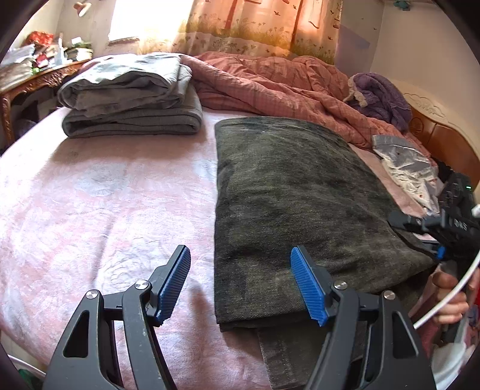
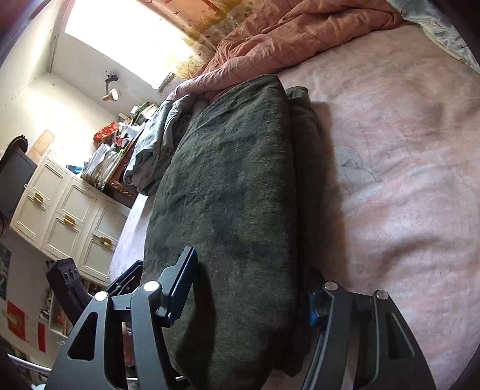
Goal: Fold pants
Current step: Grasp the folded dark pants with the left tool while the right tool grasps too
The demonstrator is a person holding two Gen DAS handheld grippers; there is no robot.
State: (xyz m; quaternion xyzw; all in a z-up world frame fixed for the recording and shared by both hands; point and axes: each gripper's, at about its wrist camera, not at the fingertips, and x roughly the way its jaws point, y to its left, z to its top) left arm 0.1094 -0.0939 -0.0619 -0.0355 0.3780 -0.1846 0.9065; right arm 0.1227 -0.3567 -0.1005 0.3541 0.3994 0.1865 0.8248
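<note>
The left gripper (image 1: 240, 285) is held with its blue-padded fingers spread wide apart and nothing between them. Its left finger hangs over the pink bedsheet (image 1: 90, 210), its right finger over the near left edge of the dark olive pants (image 1: 294, 192). The pants are laid folded into a long thick rectangle that runs away from this gripper, with a narrower layer sticking out from under the near end, just beneath the right finger.

The right gripper (image 2: 249, 294) is set astride the near end of the same pants (image 2: 228, 186). Its fingers are spread, one over the top face and one at the outer folded edge, its blue pad mostly hidden by cloth; whether the fabric is pinched cannot be told. The stacked layers at that edge are shown only in this view, as are white cabinets (image 2: 66, 216) with brass handles beyond the left finger.

Only in the left wrist view are the right gripper's black body (image 1: 450, 222), a hand (image 1: 450, 300) with a white cable, and crumpled plastic bags (image 1: 411, 168) seen off to the right. Further off, ahead and left of the fingers, a pile of folded grey bedding (image 1: 132, 99) is stacked on the sheet. Behind the pants a rumpled salmon quilt (image 1: 270, 81) is spread, with a purple fleece garment (image 1: 381, 96) beside the wooden headboard (image 1: 444, 141). Furthest back, a printed curtain (image 1: 255, 27) and a cluttered carved side table (image 1: 36, 75) are visible.
</note>
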